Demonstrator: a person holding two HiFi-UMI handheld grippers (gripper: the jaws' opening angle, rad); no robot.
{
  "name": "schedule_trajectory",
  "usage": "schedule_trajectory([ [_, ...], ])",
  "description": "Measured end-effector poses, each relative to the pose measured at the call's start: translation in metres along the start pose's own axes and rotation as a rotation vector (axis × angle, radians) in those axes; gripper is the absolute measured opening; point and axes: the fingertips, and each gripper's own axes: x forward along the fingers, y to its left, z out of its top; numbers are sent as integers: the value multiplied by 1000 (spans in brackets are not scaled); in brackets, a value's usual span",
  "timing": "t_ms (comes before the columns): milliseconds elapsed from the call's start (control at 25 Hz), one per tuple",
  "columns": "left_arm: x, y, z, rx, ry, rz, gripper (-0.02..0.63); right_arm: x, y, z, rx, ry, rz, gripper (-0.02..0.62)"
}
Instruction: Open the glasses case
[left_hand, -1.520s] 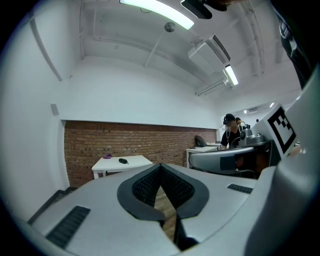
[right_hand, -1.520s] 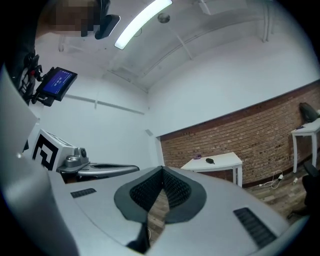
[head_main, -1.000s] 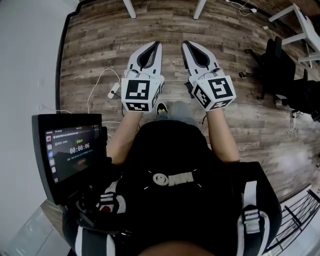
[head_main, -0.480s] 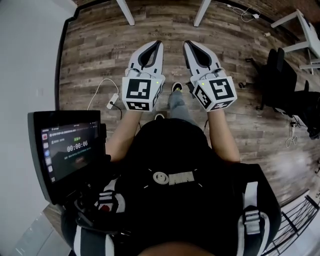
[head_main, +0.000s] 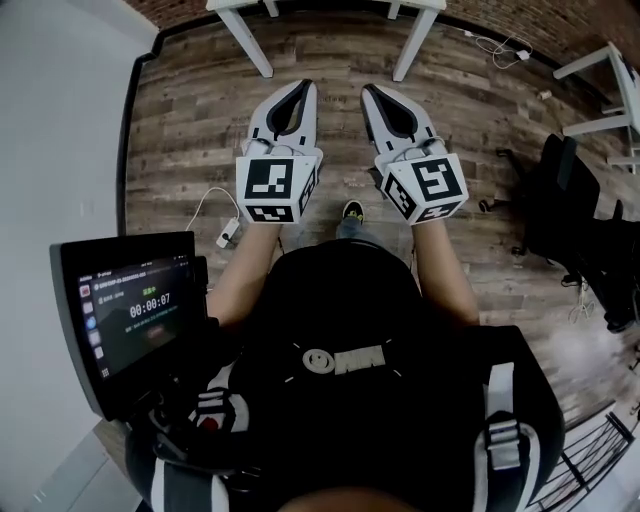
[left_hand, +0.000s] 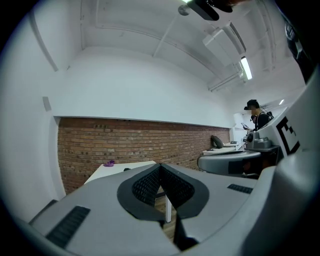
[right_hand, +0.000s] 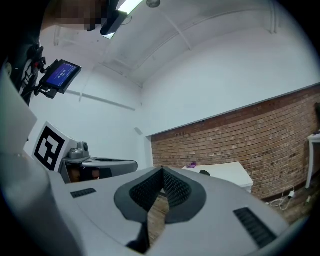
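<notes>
You're on the approach: left gripper and right gripper closed, empty. Reach the desk ahead, then find the case.

The white table is cut off above; its dark object is unidentifiably small.

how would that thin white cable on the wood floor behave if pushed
The thin white cable lies in loose curves, so it's probably floppy, bending rather than sliding whole. The small white block at its end looks light, so it would likely be dragged along.
</notes>
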Motion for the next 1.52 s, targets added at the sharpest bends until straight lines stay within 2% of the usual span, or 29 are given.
schedule_trajectory([
  [80, 14, 7, -1, -5, 1, 17, 0, 10, -16, -1, 18, -2, 3, -6],
  [280, 100, 36, -2, 4, 34, 61, 0, 68, -91, -3, 35, 20, 26, -6],
  [600, 161, 82, -19, -3, 50, 72, 0, 132, -130, -11, 29, 32, 32, -6],
  [1080, 343, 224, 4, -11, 22, 13, 0, 330, -222, -1, 32, 59, -31, -6],
  [1400, 399, 282, -8, 1, 40, -11, 0, 401, -245, -3, -20, 75, -66, -6],
  [1520, 409, 288, -9, -3, 45, -11, 0, 411, -255, -2, -45, 97, -85, -6],
])
